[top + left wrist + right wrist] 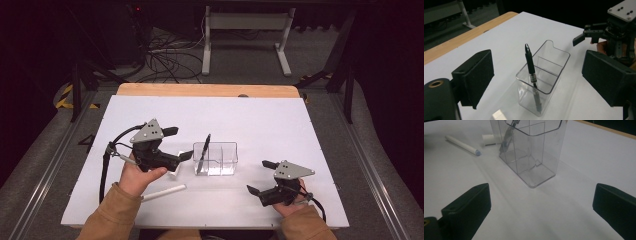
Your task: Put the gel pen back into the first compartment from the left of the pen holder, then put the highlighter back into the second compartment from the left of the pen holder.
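- Pen (pixel 203 153) stands tilted in the left compartment of the clear holder (pixel 222 162), centre of the high view; that pen looks done, while a white marker (pixel 163 193) lies on the worktop (pixel 260 120) at lower left, likely next
- Left gripper view: left gripper (pixel 536 75), jaws apart, nothing between them
- Right gripper view: right gripper (pixel 541 207) spread wide, empty, holder above it
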